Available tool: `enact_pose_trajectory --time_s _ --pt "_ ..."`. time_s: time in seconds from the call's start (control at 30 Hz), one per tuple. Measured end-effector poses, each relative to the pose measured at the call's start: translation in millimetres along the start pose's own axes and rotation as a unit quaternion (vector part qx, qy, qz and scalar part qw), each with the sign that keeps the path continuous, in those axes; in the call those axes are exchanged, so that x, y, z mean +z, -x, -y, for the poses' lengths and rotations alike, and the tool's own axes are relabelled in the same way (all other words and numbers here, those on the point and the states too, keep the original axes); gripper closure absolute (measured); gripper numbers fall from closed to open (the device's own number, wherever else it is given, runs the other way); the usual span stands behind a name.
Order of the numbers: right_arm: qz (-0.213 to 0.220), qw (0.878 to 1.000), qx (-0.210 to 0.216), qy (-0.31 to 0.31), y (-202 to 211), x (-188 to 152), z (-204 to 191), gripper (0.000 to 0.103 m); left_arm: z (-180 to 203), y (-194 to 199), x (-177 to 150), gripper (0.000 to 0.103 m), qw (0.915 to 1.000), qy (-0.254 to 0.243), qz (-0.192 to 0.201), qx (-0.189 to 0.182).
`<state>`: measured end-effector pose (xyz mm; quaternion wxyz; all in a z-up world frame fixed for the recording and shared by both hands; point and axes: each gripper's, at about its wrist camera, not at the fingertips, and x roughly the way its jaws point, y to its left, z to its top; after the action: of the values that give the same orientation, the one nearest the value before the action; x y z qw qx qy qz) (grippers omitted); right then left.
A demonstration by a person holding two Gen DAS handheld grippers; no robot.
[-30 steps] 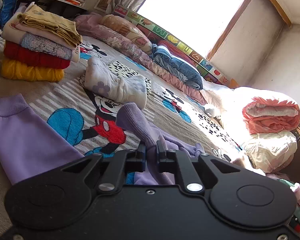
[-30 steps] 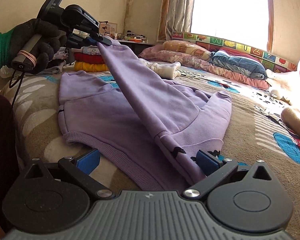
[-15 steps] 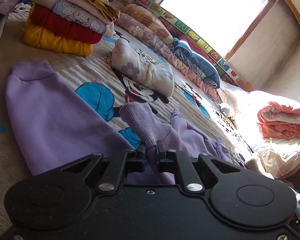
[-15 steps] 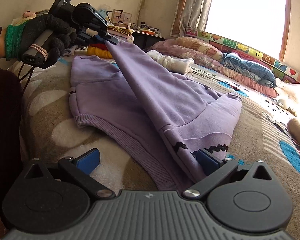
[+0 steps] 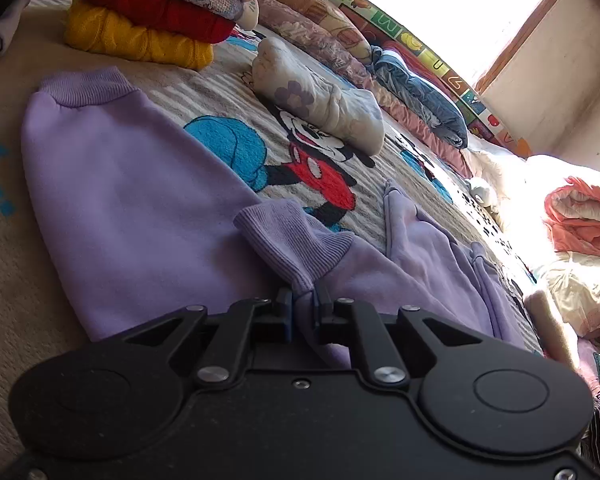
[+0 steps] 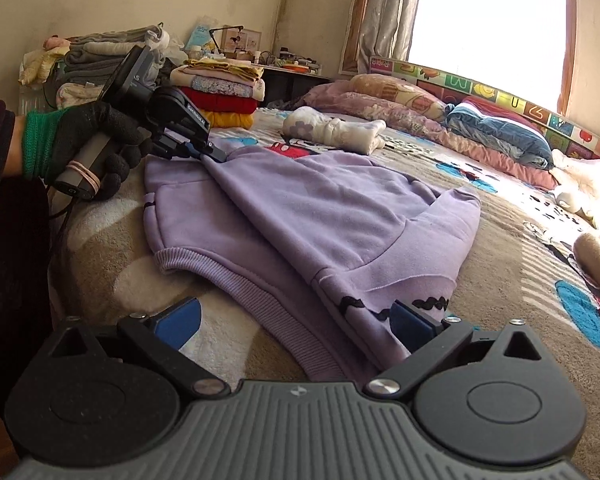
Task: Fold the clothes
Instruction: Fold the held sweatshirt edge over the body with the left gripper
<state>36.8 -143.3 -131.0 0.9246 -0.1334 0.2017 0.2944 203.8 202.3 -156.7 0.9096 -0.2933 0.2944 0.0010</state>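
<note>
Across the cartoon-mouse blanket (image 6: 536, 280) one purple sweatshirt (image 6: 300, 216) lies spread, its ribbed hem toward the near edge and its two sleeves both in view from the left wrist camera. One sleeve (image 5: 112, 184) lies flat at the left of that view with its ribbed cuff pointing far. The other sleeve's cuff (image 5: 292, 240) is bunched and pinched at the near centre, where the left gripper (image 5: 303, 306) has its jaws clenched on the fabric. From the right wrist view, that left gripper (image 6: 210, 154) sits at the far left side of the garment, held by a hand in a black glove (image 6: 96, 136) with a green wristband, and the held sleeve runs as a diagonal fold over the body of the sweatshirt toward the near right.

The right gripper (image 6: 296, 320) hangs low at the near hem with its two blue-padded fingers spread wide, released, the hem lying between them.

Farther back, one stack of four folded garments (image 6: 224, 96), yellow lowest, then red, stands at the far left. One rolled white bundle (image 6: 332, 130) lies beyond the sweatshirt, and pillows (image 6: 428, 114) line the far side under one bright window (image 6: 488, 12).
</note>
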Motion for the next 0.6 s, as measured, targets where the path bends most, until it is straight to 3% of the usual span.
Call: enact_pose_trajectory --time_s 0.1,0.17,0.23,0.33,0.47,0.5,0.6 --pt "0.032 0.999 -0.021 -0.002 0 9 11 0.002 -2 0 1 0.095 0.9998 0.017 -0.004 -0.004" --pt "0.029 0.999 -0.019 -0.016 -10 9 20 0.002 -2 0 1 0.094 0.9998 0.019 -0.005 -0.003" --pt "-0.013 0.999 0.004 -0.041 -30 1 28 0.000 -1 0 2 0.093 0.9998 0.017 -0.008 -0.001" --pt "-0.042 0.999 -0.008 -0.002 -37 -12 10 0.000 0 -1 3 0.093 0.9998 0.017 -0.011 0.001" --pt "0.028 0.999 -0.017 0.026 5 -2 -2 0.005 -6 -1 2 0.093 0.9992 0.038 -0.012 -0.007" --pt "0.027 0.999 -0.014 0.033 7 -2 -5 0.005 -7 -1 1 0.093 0.9989 0.044 -0.011 -0.009" --pt "-0.020 0.999 0.003 0.028 -7 -10 -5 0.002 -8 0 1 0.093 0.9985 0.053 -0.014 -0.010"
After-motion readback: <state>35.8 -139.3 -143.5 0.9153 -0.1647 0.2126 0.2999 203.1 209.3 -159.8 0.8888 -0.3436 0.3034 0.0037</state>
